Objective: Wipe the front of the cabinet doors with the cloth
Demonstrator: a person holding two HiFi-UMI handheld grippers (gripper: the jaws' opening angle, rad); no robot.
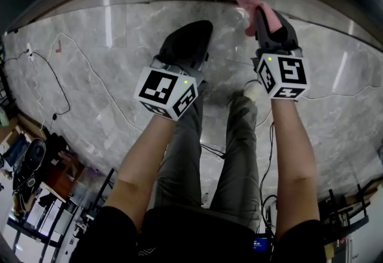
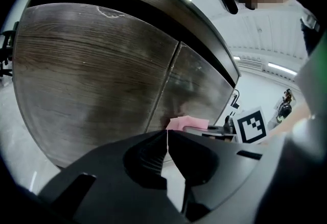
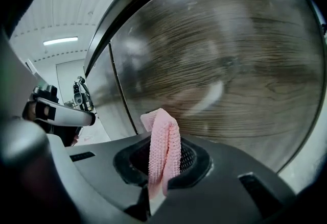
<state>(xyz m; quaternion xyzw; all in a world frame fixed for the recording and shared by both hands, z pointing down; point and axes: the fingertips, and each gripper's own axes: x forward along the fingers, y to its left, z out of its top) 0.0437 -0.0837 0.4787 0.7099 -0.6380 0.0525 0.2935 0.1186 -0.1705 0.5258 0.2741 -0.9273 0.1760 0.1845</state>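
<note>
Clamping the cloth (image 3: 164, 159) between its jaws, the right hand-held gripper (image 3: 162, 141) faces the cabinet door (image 3: 230, 65).

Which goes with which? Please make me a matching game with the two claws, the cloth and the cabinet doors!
Things:
1. left claw
2. right claw
3. cloth
4. cabinet doors

What fits:
A. brown with a wood grain
B. pink
C. shut with nothing in it
D. shut on the cloth

Right pairs: 1-C, 2-D, 3-B, 4-A
</note>
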